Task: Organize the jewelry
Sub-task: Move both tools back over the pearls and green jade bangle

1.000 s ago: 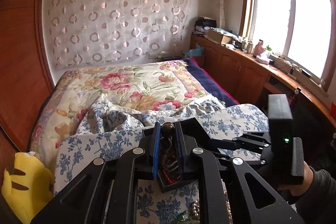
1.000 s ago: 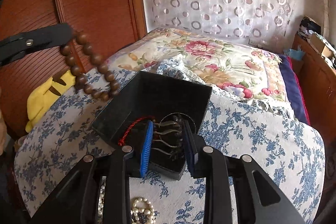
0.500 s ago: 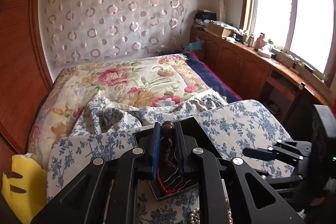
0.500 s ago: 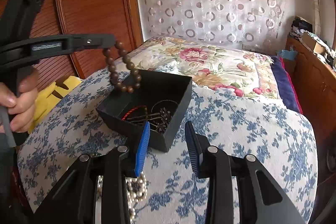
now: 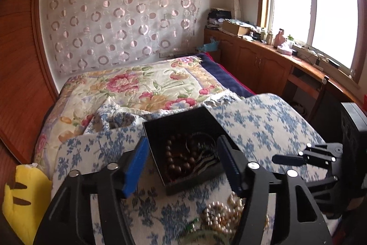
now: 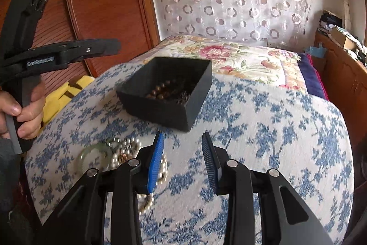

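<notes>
A black open box [image 5: 183,128] [image 6: 174,102] stands on a blue-flowered cloth [image 6: 263,125]. A brown wooden bead bracelet [image 5: 177,159] [image 6: 160,91] lies inside it with dark wiry pieces [image 5: 204,153]. My left gripper [image 5: 183,162] is open and empty, jaws wide just above the box. My right gripper [image 6: 182,148] is open and empty, a little in front of the box. A pearl necklace [image 6: 128,153] [image 5: 226,215] and a pale green bangle [image 6: 95,154] lie on the cloth near the front.
A bed with a floral quilt [image 5: 137,88] lies beyond the cloth. A yellow plush toy [image 5: 23,196] sits at the left edge. A wooden wardrobe [image 6: 96,4] stands left, wooden cabinets [image 5: 263,66] under the window right.
My left gripper opened and dropped the bead bracelet into the box. My right gripper pulled back from the box toward me.
</notes>
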### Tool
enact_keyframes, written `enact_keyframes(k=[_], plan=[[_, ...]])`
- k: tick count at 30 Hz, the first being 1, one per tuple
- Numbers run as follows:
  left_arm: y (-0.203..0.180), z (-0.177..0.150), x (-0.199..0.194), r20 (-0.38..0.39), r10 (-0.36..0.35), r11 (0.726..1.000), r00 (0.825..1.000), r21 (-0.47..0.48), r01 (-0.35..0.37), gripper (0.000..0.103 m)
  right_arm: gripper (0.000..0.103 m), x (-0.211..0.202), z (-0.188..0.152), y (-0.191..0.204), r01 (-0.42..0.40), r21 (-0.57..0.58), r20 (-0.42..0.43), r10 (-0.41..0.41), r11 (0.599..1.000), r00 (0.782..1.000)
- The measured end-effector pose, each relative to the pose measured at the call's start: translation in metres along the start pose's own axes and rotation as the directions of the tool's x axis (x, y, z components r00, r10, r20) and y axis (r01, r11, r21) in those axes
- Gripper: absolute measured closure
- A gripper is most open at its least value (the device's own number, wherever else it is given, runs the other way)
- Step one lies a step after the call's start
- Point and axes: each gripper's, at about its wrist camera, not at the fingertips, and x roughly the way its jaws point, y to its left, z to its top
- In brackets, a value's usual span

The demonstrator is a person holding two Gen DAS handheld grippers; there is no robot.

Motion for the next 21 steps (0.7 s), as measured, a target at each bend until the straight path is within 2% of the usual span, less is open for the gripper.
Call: enact_keyframes(k=[4, 6, 9, 16, 21], plan=[[-0.002, -0.018, -0.005, -0.012, -0.001, 1.0, 1.0, 0.004, 0.001, 0.033, 0.066, 0.0, -0.011, 0.005, -0.012, -0.008, -0.021, 0.012, 1.0, 1.0], [-0.003, -0.027, -0.007, -0.022, 0.001, 1.0, 1.0, 0.007, -0.001, 0.025, 0.066, -0.001, -0.016, 0.008, -0.021, -0.012, -0.03, 0.021, 1.0, 0.999], [-0.004, -0.042, -0.009, -0.039, 0.011, 1.0, 0.999, 0.015, -0.01, 0.02, 0.071, -0.003, -0.023, 0.015, -0.042, -0.021, -0.044, 0.041, 0.999, 0.998], [0.002, -0.076, -0.006, -0.102, 0.0, 1.0, 0.995, -0.017, -0.002, 0.017, 0.074, 0.004, -0.032, 0.036, -0.095, -0.041, -0.077, 0.091, 0.995, 0.993], [0.005, -0.09, -0.004, -0.133, -0.003, 0.999, 0.991, -0.041, -0.002, 0.017, 0.074, 0.012, -0.031, 0.045, -0.101, -0.059, -0.097, 0.095, 0.993, 0.991]])
